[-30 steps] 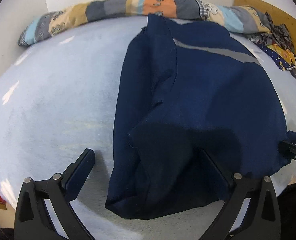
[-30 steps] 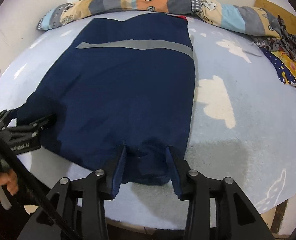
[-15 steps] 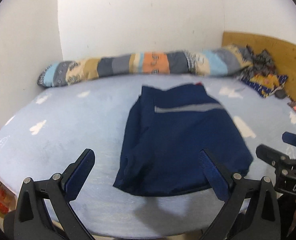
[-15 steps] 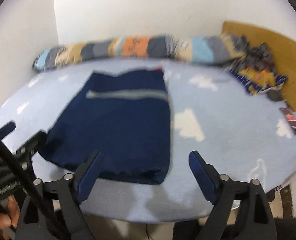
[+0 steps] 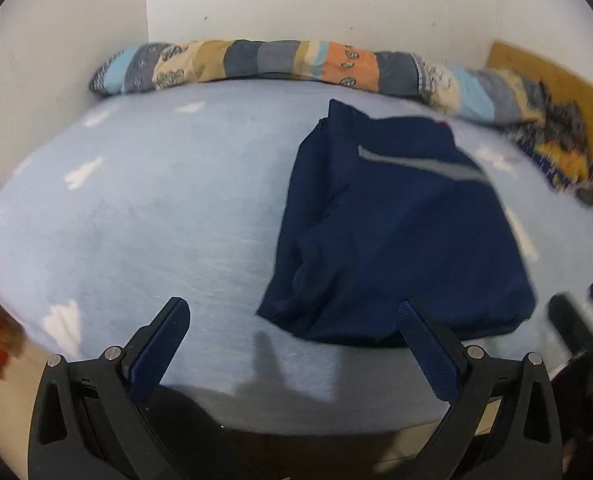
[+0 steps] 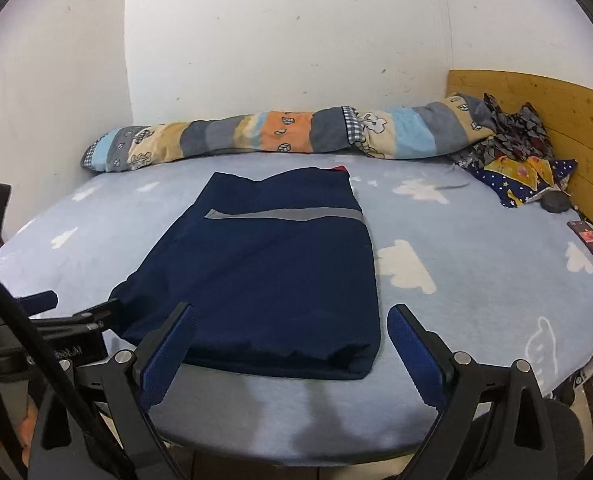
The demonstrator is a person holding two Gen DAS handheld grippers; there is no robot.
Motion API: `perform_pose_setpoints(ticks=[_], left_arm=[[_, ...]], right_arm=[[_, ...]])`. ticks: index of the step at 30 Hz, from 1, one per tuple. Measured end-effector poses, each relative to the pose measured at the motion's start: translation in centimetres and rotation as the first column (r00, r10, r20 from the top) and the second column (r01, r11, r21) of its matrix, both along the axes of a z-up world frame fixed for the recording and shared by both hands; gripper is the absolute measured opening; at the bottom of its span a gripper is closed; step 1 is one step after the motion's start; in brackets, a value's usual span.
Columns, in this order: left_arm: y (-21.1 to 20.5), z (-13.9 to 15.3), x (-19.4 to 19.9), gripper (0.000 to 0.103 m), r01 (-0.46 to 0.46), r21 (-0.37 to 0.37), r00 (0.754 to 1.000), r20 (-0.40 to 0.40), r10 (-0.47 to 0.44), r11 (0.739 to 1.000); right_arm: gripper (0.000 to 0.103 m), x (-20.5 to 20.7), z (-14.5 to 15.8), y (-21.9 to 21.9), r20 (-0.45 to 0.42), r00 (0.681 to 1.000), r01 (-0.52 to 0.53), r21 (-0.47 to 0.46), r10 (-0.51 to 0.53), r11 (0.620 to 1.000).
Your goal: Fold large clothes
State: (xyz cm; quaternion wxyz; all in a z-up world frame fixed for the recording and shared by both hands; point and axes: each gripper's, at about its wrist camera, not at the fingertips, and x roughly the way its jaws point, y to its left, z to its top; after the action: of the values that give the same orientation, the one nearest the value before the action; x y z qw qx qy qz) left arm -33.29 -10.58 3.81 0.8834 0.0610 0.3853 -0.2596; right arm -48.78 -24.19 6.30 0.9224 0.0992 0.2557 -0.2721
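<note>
Bed (image 6: 476, 280), garment (image 6: 272, 280), lettering unreadable

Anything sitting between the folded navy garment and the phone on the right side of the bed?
Nothing: in the right wrist view, only bare cloud-print sheet lies between the navy garment and the phone. The pile of patterned cloth sits farther back.

The garment (image 6: 272, 272) lies flat on the bed (image 6: 476, 280), near its front edge. Behind it a bolster (image 6: 280, 136) runs along the wall; a phone (image 6: 590, 242) lies far right.
</note>
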Motion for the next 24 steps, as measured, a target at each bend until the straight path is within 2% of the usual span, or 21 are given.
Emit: perform_pose_setpoints(ticks=[2,5,9,11,12,13,15,20,24], left_arm=[[-0.3,0.6,-0.1,0.103,-0.015,0.009,0.999,0.047,0.015,1.000],[-0.7,1.4,-0.5,0.103,0.010,-0.001,0.995,0.097,-0.009,1.000],[-1.2,2.8,-1.0,0.103,0.027,0.014,0.983,0.181,-0.029,1.000],[-1.2,3.3,-1.1,0.103,0.034,0.000,0.980,0.196,-0.033,0.999],[-1.3,3.5,-1.1,0.103,0.028,0.002,0.978,0.206,-0.028,1.000],[-1.5,3.6,-1.0,0.103,0.031,0.011,0.978,0.206,-0.032,0.999],[-2.0,3.4,-1.0,0.103,0.032,0.041,0.978,0.207,-0.040,0.999],[-3.0,3.2,-1.9,0.103,0.040,0.097,0.969,0.239,-0.063,0.994],[-3.2,2.8,-1.6,0.103,0.052,0.106,0.977,0.203,-0.073,0.993]], right_arm=[[0.098,0.6,-0.3,-0.5,0.009,1.000,-0.003,0.045,0.003,0.999],[0.098,1.0,0.4,-0.5,0.025,0.999,0.027,0.009,-0.027,1.000],[0.098,2.0,2.7,0.1,0.027,0.998,0.064,-0.195,-0.060,0.979],[0.100,2.3,3.2,0.0,0.025,0.998,0.068,-0.243,-0.064,0.968],[0.101,2.3,3.2,-0.3,0.035,0.998,0.067,-0.228,-0.061,0.971],[0.101,2.3,2.8,-1.0,0.048,0.998,0.053,-0.163,-0.046,0.985],[0.101,2.5,2.4,-1.6,0.041,0.998,0.059,-0.121,-0.054,0.991],[0.101,2.3,2.4,-0.9,0.045,0.998,0.058,-0.158,-0.052,0.986],[0.101,2.1,2.5,-0.5,0.051,0.998,0.057,-0.171,-0.048,0.984]])
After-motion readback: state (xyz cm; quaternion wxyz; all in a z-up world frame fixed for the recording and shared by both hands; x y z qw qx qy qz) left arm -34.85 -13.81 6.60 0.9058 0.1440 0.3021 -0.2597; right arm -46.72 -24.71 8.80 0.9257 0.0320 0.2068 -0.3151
